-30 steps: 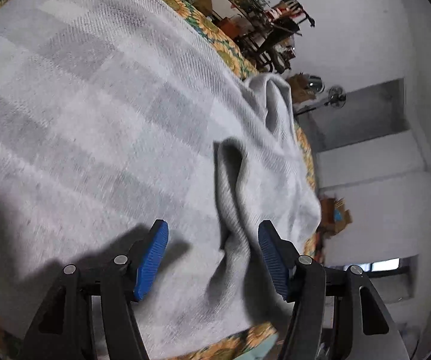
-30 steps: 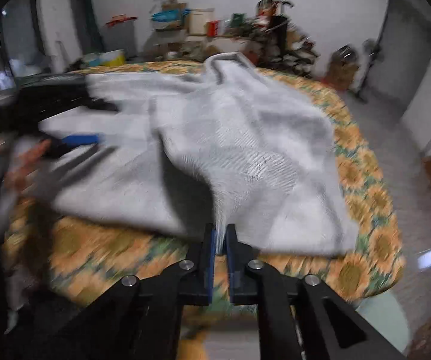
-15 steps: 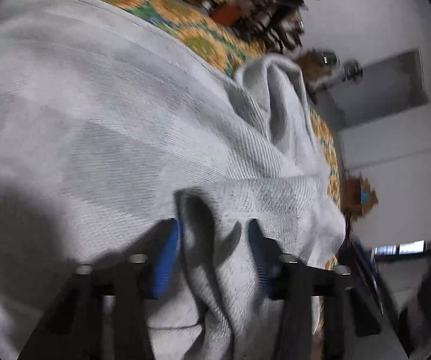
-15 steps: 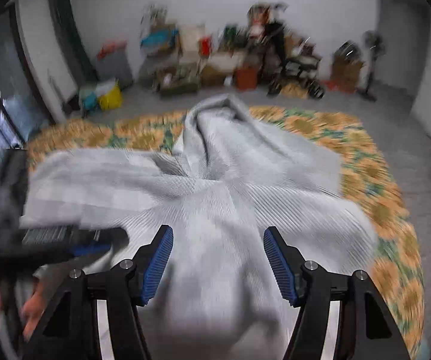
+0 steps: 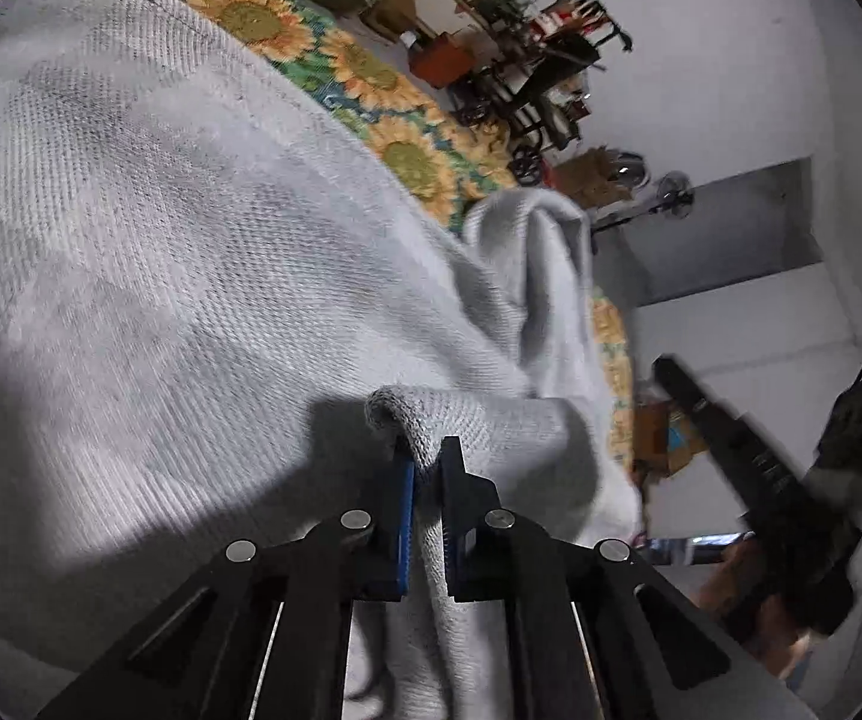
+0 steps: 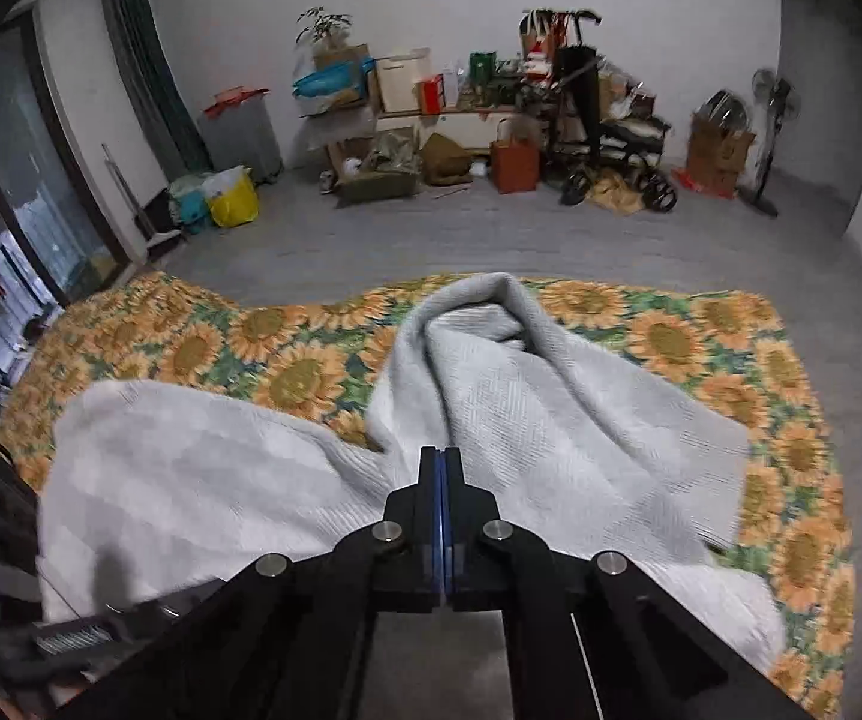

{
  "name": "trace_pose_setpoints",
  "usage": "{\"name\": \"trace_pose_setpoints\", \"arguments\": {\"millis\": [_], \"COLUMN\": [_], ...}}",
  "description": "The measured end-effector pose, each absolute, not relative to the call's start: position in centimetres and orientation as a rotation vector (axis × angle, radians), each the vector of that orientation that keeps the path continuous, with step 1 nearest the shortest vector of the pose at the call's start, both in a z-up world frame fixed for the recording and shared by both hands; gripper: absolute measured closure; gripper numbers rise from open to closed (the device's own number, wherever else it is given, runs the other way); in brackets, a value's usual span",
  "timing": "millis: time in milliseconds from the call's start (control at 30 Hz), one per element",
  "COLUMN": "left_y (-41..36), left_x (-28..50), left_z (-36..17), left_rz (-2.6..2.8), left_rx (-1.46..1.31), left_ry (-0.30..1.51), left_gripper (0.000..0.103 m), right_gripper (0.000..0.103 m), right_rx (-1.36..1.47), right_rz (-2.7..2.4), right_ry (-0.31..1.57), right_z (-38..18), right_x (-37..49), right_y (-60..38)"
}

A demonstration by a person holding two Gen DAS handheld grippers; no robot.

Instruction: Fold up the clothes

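A grey knitted garment (image 5: 191,240) lies rumpled on a sunflower-print cover (image 5: 371,78). My left gripper (image 5: 425,468) is closing tight on a raised fold of it, and both blue pads press the fabric. In the right wrist view the same garment (image 6: 550,420) is spread across the cover (image 6: 191,348), with one bunched part reaching toward the far edge. My right gripper (image 6: 442,462) is shut just over a ridge in the garment's middle, pads meeting, with no cloth visible between them. Its black body (image 5: 748,468) shows at the right of the left wrist view.
Grey floor surrounds the cover. Boxes, bags and a pushchair (image 6: 598,138) crowd the far wall, beside a standing fan (image 6: 772,102). A yellow bag (image 6: 233,201) sits near glass doors on the left. A hand (image 5: 748,576) holds the right tool.
My left gripper went from wide open to shut on a fold of the garment. My right gripper swung from the garment's near edge to its middle, opened wide on the way, then shut.
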State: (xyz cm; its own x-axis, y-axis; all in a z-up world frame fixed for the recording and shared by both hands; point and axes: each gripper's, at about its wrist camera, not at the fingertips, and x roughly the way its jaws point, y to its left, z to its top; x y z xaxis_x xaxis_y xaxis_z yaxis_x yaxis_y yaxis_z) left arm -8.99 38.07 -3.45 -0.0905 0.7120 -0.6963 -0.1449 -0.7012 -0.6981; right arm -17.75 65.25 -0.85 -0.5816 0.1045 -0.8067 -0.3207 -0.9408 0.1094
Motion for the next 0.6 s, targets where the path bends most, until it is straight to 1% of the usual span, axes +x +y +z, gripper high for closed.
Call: {"name": "trace_pose_setpoints", "arguments": {"millis": [33,67,100,133,167,200,300,333,500,567,600], "left_y": [38.0,37.9,37.8,37.6,37.5,37.5,37.8,37.5,37.3,37.2,37.1], "left_x": [-9.0,-9.1,-9.1,-9.0,-8.9,-8.8,-8.3,-8.0,-8.2,-8.9,-9.3], "left_z": [-3.9,-4.4,-4.8,-4.8,-4.8,-4.8,-4.4,-4.1,-2.9,-3.2,-3.4], "left_rz": [1.853,1.855,1.854,1.846,1.848,1.852,1.881,1.879,1.917,1.968,1.989], "left_rx": [-1.604,-1.618,-1.63,-1.629,-1.628,-1.625,-1.605,-1.58,-1.468,-1.485,-1.5], "left_ry": [-0.617,-0.61,-0.608,-0.62,-0.612,-0.603,-0.578,-0.589,-0.64,-0.607,-0.589], "left_gripper": [0.096,0.096,0.096,0.096,0.096,0.096,0.096,0.096,0.096,0.096,0.096], "right_gripper": [0.098,0.088,0.06,0.043,0.042,0.042,0.085,0.089,0.089,0.086,0.082], "right_rx": [-1.319,-1.355,-1.388,-1.413,-1.435,-1.45,-1.498,-1.467,-1.295,-1.291,-1.292], "right_rz": [2.574,2.565,2.551,2.523,2.498,2.482,2.453,2.478,2.606,2.61,2.576], "right_ry": [0.367,0.36,0.351,0.333,0.319,0.324,0.395,0.395,0.36,0.346,0.321], "right_z": [-1.3,-2.0,-2.7,-3.6,-4.6,-5.4,-7.0,-6.2,-2.0,-2.1,-2.9], "right_x": [-18.0,-17.6,-17.2,-16.7,-16.2,-15.9,-15.2,-15.2,-16.3,-18.5,-19.5], "right_y": [65.2,65.0,64.7,64.5,64.4,64.5,64.8,64.7,64.2,64.1,63.9]}}
